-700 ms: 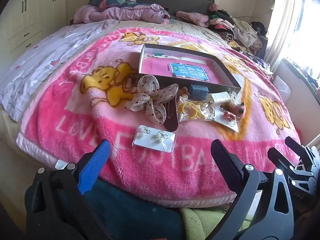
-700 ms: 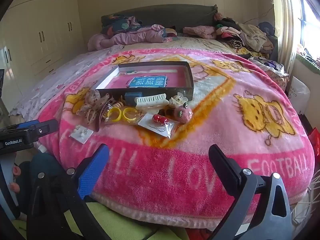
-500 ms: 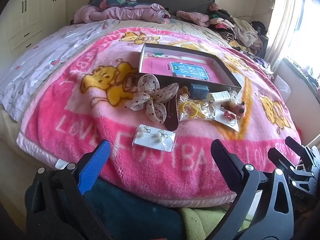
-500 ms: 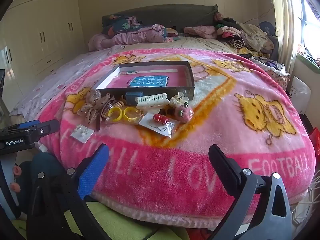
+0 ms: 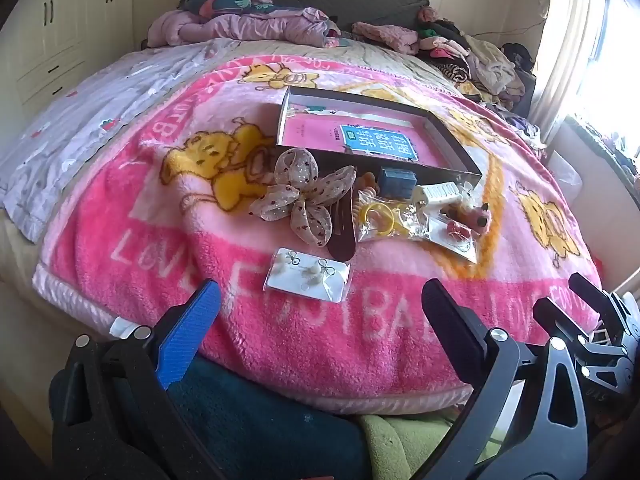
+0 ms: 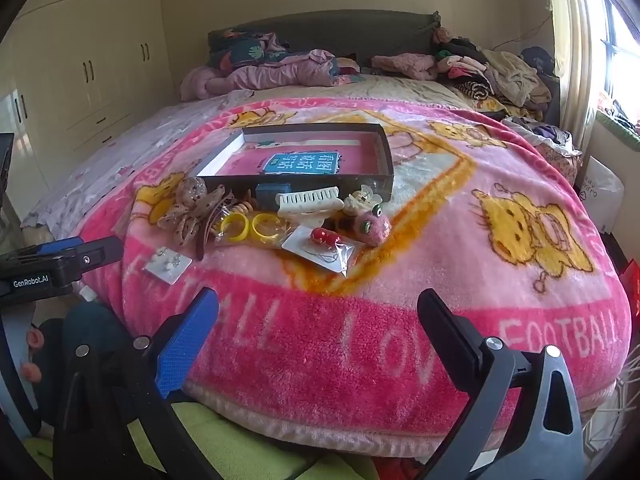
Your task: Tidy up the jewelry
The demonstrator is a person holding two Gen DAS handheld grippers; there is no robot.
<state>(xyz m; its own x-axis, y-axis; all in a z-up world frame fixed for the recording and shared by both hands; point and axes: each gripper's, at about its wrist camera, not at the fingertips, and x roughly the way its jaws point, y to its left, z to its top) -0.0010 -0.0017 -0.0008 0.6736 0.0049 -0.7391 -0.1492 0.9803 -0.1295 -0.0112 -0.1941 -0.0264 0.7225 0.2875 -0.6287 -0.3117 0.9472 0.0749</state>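
A dark shallow box [image 5: 452,142] [image 6: 376,178] with a pink base lies on the pink blanket. Jewelry lies in front of it: a dotted fabric bow [image 5: 302,196] [image 6: 188,210], a white earring card [image 5: 308,274] [image 6: 168,265], bagged yellow rings [image 5: 380,216] [image 6: 250,226], a white claw clip [image 6: 306,202], a pink fuzzy clip [image 6: 374,226], a bagged red piece [image 6: 326,246] and a small blue box [image 5: 396,182]. My left gripper [image 5: 320,312] is open and empty near the earring card. My right gripper [image 6: 318,316] is open and empty at the bed's near edge.
Heaped clothes [image 5: 248,26] [image 6: 492,68] lie along the headboard and the right side. A cream wardrobe [image 6: 80,76] stands to the left. A window and curtain [image 5: 580,52] are at the right. A white bag [image 6: 600,196] sits beside the bed.
Both views have shifted only very slightly. The objects on the blanket have not moved and both grippers have stayed open.
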